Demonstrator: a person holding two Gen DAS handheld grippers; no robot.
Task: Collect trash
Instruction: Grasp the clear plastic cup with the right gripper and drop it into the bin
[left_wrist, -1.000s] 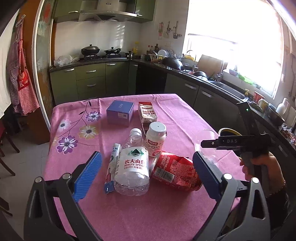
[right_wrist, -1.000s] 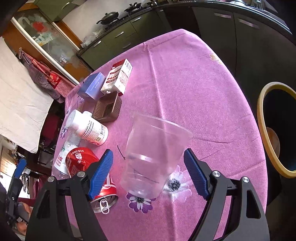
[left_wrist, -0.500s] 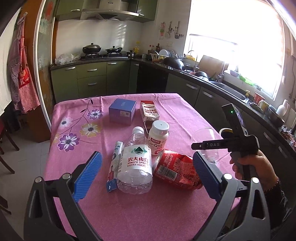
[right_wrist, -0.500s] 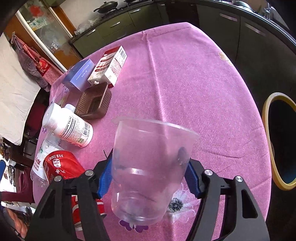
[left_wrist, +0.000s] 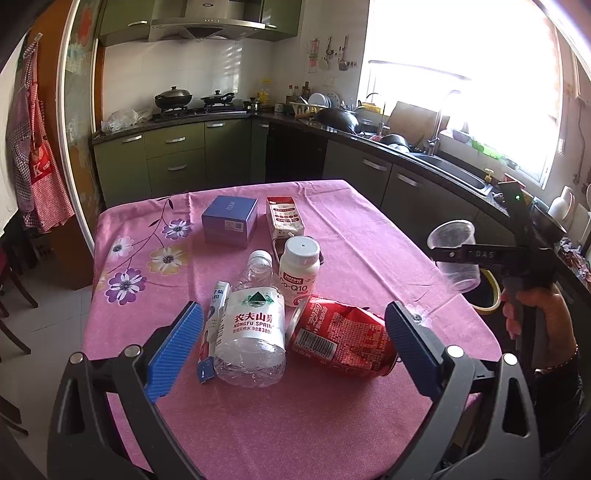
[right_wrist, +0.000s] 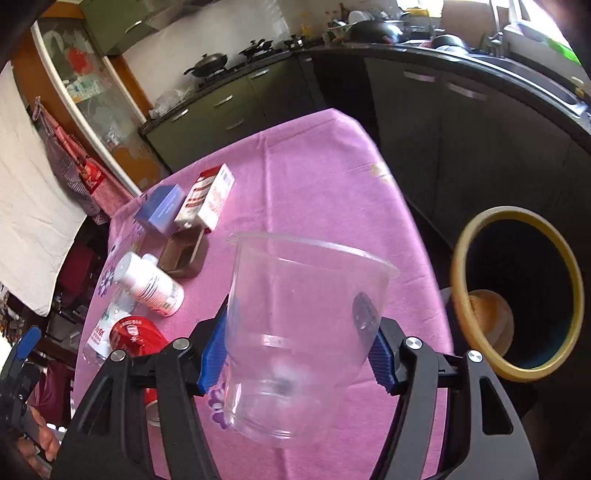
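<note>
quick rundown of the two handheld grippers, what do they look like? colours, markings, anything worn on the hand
Both are black plastic frames with silver bolts. Each finger carries a ribbed blue pad. The left gripper and the right gripper match in build. Seen side-on, the right one has white "DAS" lettering on a black bar, a lit green LED above, and a pistol handle. The right hand wears a thin wrist bracelet.

You can read "NONGFU SPRIN" and "380" on the water bottle (left_wrist: 251, 328) label. Just behind it, the white pill bottle (left_wrist: 298, 275) says "Jarrow" and "Co-Q10". Right of the water bottle, the right gripper (left_wrist: 456, 254) arm reads "DAS". Far left, the apron (left_wrist: 40, 173) shows "K".
</note>
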